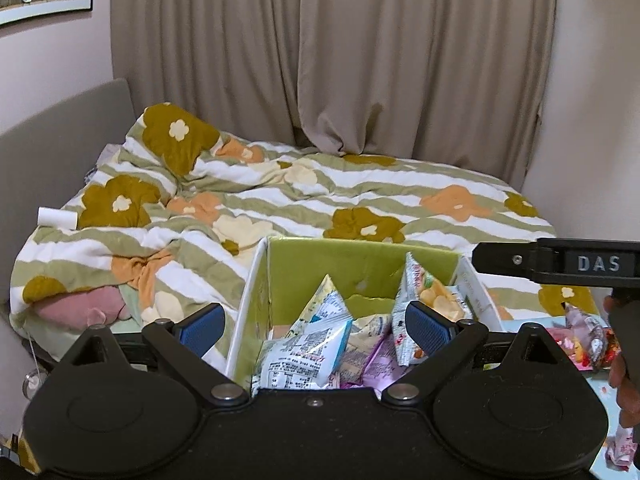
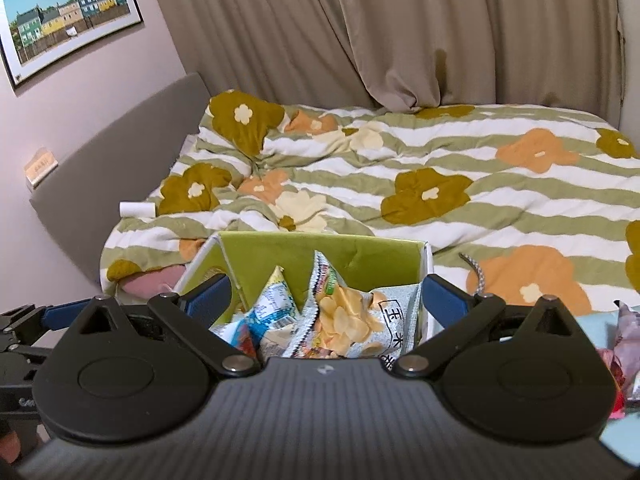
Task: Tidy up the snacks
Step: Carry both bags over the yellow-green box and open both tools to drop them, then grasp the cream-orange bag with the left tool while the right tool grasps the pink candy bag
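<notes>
Clearly both the left gripper [image 1: 316, 326] and right gripper [image 2: 326, 296] hover with fingers apart, empty, over the green box [image 1: 360, 258] of snack packets [image 1: 304, 344]; next, reach for the loose packets [image 1: 580, 338] on the table beside it.

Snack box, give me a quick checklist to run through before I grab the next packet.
1. Left gripper empty and open: ok, fingers spread wide with nothing between them.
2. Right gripper empty and open: ok, nothing held.
3. Box upright with its top open: ok, green inside wall in view.
4. Room left in the box: cannot tell; packets such as the chip packet already stand up inside it, and the bottom is hidden.
5. Packets remaining outside the box: ok, loose packets lie to its right on a light blue surface.
6. Grippers clear of each other: ok, the right one sits off to the side, apart from the left fingers.
</notes>
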`<state>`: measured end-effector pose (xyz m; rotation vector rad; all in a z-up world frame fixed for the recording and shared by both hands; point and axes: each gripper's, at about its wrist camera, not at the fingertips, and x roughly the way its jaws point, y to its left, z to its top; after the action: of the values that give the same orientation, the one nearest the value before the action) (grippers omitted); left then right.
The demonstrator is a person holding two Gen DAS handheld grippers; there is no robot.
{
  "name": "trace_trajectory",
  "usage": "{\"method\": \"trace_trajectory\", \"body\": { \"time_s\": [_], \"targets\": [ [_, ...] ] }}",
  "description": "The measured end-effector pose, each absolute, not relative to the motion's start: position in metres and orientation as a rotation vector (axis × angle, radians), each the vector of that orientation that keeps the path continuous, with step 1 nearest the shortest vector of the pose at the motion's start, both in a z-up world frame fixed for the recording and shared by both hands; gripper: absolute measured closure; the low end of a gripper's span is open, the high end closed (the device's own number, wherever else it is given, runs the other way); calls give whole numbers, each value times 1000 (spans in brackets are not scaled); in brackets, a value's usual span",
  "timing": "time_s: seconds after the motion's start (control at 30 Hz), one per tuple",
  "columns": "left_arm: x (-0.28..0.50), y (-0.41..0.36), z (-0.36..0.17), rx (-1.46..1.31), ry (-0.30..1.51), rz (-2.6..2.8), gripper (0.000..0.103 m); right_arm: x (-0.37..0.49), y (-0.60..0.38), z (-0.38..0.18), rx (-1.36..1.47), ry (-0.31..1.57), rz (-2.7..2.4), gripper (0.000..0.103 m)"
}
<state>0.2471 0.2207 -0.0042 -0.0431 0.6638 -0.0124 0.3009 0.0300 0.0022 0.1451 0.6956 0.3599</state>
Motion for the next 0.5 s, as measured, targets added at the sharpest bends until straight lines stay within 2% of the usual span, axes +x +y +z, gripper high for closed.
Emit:
{"method": "trace_trajectory", "body": {
  "time_s": [0.5],
  "targets": [
    [212, 173, 4, -24, 602, -224, 4, 214, -26, 38, 173, 593, 159, 0]
  ]
}}
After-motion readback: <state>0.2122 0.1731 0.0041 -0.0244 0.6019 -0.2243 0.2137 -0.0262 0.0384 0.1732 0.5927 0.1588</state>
